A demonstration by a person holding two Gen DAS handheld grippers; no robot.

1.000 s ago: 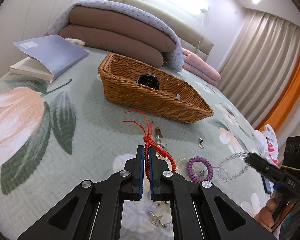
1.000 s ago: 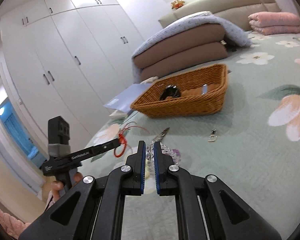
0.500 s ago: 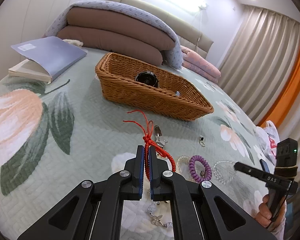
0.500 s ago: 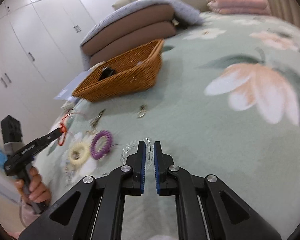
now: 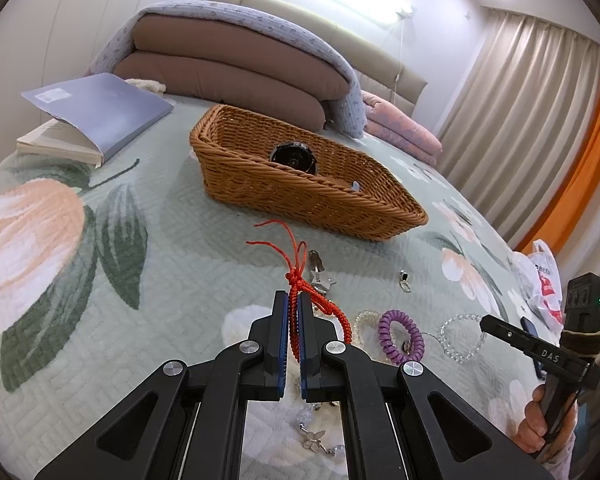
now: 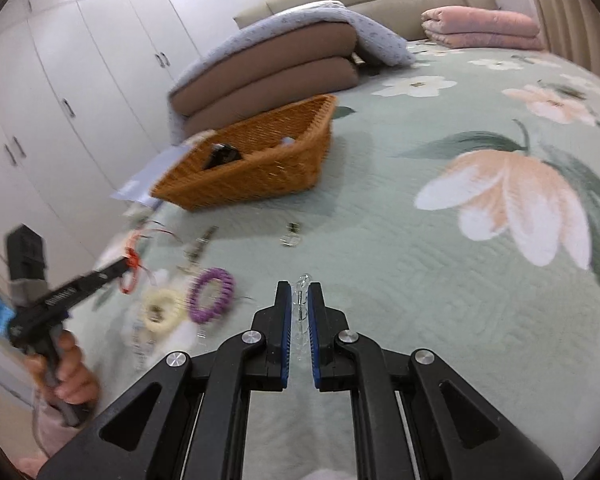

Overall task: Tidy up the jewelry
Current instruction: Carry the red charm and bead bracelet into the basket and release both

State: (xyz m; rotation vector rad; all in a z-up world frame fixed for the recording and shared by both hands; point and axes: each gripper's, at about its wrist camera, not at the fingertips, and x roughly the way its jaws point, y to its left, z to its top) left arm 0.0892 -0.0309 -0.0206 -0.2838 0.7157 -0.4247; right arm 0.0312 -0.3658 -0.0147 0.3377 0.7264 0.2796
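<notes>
In the left wrist view, an open book with a blue-grey cover lies at the upper left of the frame on the floral bedspread. Just right of it, at upper centre, stands the wicker basket, with a round dark watch leaning inside. At lower centre the left claw is clamped on a red braided cord bracelet, whose loose ends stick up past the fingertips toward the basket. Beside the cord lies a small silver clip, and further right a tiny metal charm. Right of the claw, a pale bead bracelet, a purple coil hair tie and a clear crystal bracelet lie in a row on the bedspread. At the lower right edge a hand grips the handle of the other tool, and a plastic bag sits above it.

In the right wrist view, a hand at lower left holds the left tool, blurred, the red cord at its tip. Right of it lie a cream ring and the purple coil, with the basket above at upper centre-left. At lower centre the right claw is closed on a clear crystal bead strand, which pokes out above the fingertips.
</notes>
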